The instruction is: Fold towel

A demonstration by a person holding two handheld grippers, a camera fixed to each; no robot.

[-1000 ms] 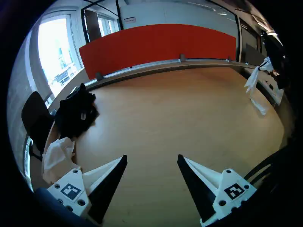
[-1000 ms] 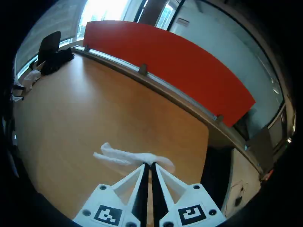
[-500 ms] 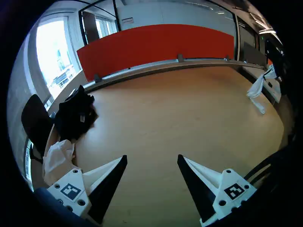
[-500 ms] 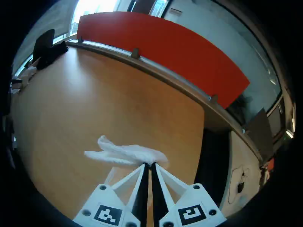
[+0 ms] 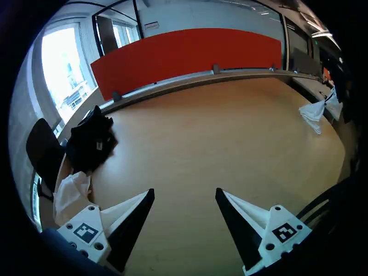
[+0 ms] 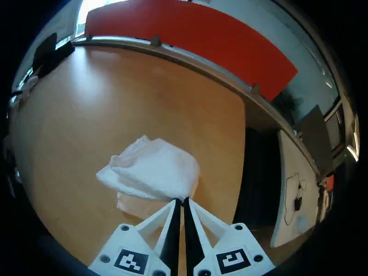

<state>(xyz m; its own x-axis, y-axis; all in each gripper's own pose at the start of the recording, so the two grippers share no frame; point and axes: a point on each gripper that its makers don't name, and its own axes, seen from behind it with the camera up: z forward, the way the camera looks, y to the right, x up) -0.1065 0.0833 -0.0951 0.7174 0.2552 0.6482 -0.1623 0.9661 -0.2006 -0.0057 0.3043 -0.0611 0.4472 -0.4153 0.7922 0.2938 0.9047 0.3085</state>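
Observation:
In the right gripper view my right gripper point(image 6: 182, 201) is shut on a corner of the white towel point(image 6: 152, 171), which bunches and sags onto the wooden table point(image 6: 101, 110) just ahead of the fingertips. In the left gripper view my left gripper point(image 5: 184, 195) stands open low over the table point(image 5: 207, 138), nothing between its fingers. Far off at the right edge of that view the same white towel point(image 5: 314, 113) hangs from the right gripper point(image 5: 330, 96).
A red partition point(image 5: 184, 55) runs along the table's far edge. A black bag point(image 5: 91, 140) and a crumpled white cloth point(image 5: 70, 194) lie at the table's left end, beside a black chair point(image 5: 42, 152). The right gripper view shows the table's right edge dropping to dark floor point(image 6: 257, 175).
The right gripper has lowered the towel, which now spreads wider and rests on the table. The left gripper has hardly moved.

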